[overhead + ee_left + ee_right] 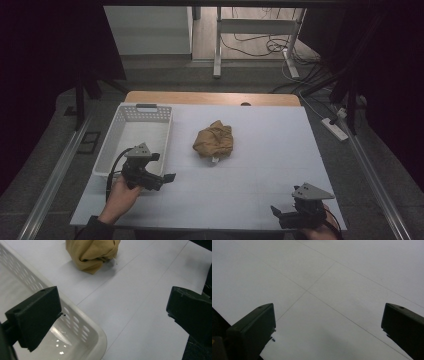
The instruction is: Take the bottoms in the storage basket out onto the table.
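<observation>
- High view: your crumpled tan cloth [214, 139] sits centre frame on the counter [260, 165], right of the white basket [111, 144].
- Left tongs [169, 177] spread wide, empty; right tongs [274, 210] likewise.
- Soft, light stuff: pinch a raised fold on top.

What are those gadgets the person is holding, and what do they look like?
Two hand-held grippers: the left gripper and right gripper are black, each topped by a grey three-cornered plate, with two blocky black jaws. A black cable loops from the left one. A dark sleeve covers the left forearm.
</observation>
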`<move>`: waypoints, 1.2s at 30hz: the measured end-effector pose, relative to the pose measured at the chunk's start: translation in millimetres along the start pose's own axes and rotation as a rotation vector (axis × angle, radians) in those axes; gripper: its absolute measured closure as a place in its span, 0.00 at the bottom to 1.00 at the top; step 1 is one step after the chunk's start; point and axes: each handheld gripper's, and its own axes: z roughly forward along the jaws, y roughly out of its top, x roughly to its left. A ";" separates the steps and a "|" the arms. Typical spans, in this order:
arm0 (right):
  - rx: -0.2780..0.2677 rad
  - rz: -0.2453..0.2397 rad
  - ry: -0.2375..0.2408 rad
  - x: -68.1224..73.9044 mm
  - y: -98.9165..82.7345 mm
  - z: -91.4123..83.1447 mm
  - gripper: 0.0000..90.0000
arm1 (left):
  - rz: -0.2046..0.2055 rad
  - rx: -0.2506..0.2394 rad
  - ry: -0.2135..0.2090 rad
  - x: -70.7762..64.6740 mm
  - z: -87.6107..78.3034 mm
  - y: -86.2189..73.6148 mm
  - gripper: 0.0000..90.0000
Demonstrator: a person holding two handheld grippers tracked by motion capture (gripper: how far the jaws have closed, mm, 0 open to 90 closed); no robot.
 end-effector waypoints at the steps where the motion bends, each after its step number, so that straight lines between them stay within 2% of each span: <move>1: 0.000 0.000 0.000 0.0 0.0 0.0 0.00 | -0.002 -0.003 0.000 -0.3 -0.2 -0.8 0.00; 11: 0.001 -0.001 0.000 0.1 0.0 0.1 0.00 | 0.005 0.002 0.001 -2.6 -5.1 -7.5 0.00; 36: 0.006 -0.004 -0.002 0.7 0.2 0.5 0.00 | -0.031 -0.019 0.023 -3.1 -22.3 -27.5 0.00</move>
